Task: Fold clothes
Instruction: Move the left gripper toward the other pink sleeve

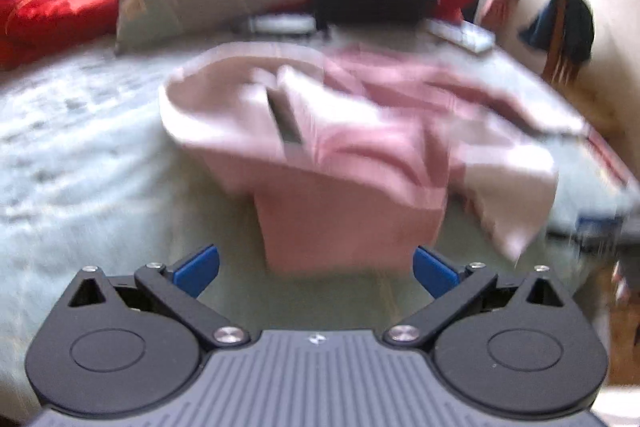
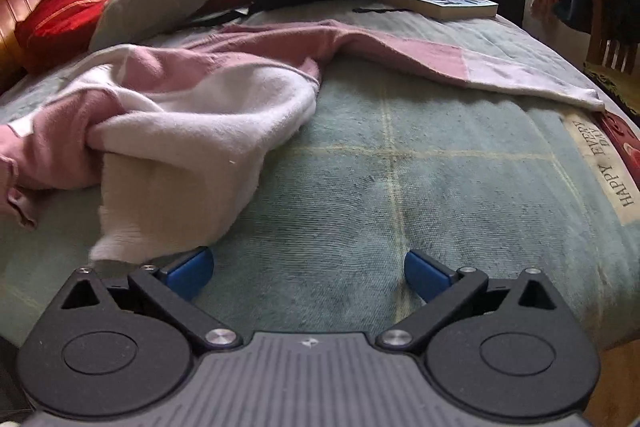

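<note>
Both grippers, left gripper and right gripper, gape wide, holding nothing. Ahead of each, a pink-and-white garment lies crumpled on the bed.

The sweater is soft, fuzzy knit cloth in pink and white, lying on a matt woven blanket with a slightly rough nap. The right gripper has smooth blue plastic fingers, matt black arms and shiny metal screws.
</note>
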Motion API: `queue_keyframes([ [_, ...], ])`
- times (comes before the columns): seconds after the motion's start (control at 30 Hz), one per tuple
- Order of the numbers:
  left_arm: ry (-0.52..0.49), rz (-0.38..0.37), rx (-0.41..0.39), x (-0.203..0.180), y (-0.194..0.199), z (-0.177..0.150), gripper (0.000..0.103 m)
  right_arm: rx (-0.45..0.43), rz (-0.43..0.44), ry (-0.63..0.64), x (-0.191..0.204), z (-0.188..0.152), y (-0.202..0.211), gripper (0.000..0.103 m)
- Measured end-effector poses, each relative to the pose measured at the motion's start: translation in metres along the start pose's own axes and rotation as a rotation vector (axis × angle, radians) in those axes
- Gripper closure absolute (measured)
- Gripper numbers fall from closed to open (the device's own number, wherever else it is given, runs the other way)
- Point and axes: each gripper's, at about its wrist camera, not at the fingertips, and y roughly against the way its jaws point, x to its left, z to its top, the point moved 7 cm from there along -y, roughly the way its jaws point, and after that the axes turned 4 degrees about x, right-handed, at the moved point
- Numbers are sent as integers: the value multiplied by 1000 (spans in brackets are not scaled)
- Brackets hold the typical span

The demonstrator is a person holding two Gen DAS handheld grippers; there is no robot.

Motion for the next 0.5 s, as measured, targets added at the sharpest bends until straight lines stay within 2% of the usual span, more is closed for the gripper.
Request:
queue_keyframes([
  [0.07, 8, -8, -40, 1, 7, 20, 1, -27, -13, 7, 1, 2, 10, 0],
  [0.17, 62, 65, -44, 12, -10, 48, 1, -67, -16, 17, 4, 8, 21, 0],
  [0.23, 125, 98, 13, 23, -33, 56, 1, -86, 5, 14, 7, 11, 27, 0],
  [0.33, 178, 95, 155, 36, -72, 52, 1, -100, 21, 10, 10, 12, 31, 0],
  [0.37, 189, 122, 198, 41, -81, 48, 1, -103, 21, 12, 11, 11, 32, 0],
  [0.5, 163, 186, 259, 53, -84, 32, 1, -117, 22, 2, 8, 8, 36, 0],
])
